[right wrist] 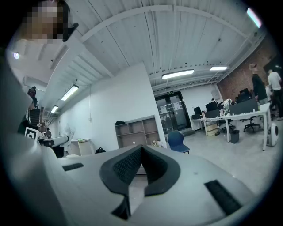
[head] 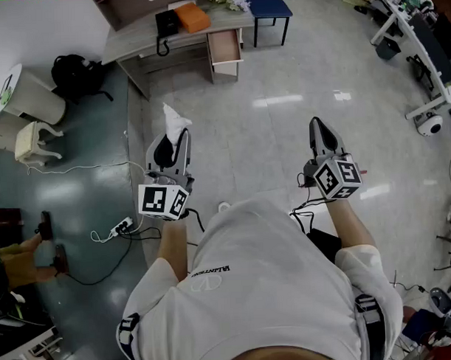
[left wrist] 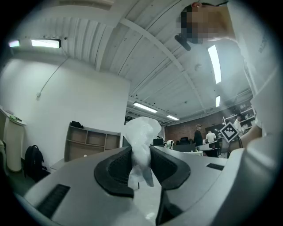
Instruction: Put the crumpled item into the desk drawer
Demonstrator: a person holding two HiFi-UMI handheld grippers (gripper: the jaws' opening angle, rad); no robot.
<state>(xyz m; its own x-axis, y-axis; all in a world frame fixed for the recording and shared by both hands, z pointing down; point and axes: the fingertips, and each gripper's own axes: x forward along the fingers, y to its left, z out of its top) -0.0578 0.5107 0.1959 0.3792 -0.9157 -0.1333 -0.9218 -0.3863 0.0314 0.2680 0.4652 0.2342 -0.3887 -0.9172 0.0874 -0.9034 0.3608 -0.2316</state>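
Person: seen from above in a white shirt (head: pixel 266 285), both forearms stretched forward, one tool in each hand.
Marker cubes: two, one per tool, each faced with black-and-white squares; the left cube (head: pixel 164 201) and the right cube (head: pixel 337 177) sit just ahead of the wrists.
Left gripper (head: pixel 176 137): grey moulded shell with dark ribbed pads; held out pointing away from the body, about level. Its jaws are clamped on the crumpled item.
Crumpled item (head: pixel 175 118): one, white, thin and wrinkled like tissue or film. It is pinched at its waist between the left pads, with a puffed top rising above the tips (left wrist: pixel 141 137) and a loose tail hanging below. It is in the air over the floor, well apart from the desk.
Right gripper (head: pixel 317 124): same build, held parallel to the left one. Its pads meet at the tips with nothing between them (right wrist: pixel 140 152).
Floor (head: pixel 283 137): glossy pale tiles with light reflections, darker green to the left.
Power strip (head: pixel 122 226): one, white, on the floor by a black cable.
Desk (head: pixel 132 38): one, pale grey wood grain, far ahead.
Drawer (head: pixel 224 46): one, pulled open, boxy, light wood inside.
On the desk: one black telephone (head: pixel 166 24), one orange flat object (head: pixel 193 16).
Chair (head: pixel 270 6): one, blue, beside the desk.
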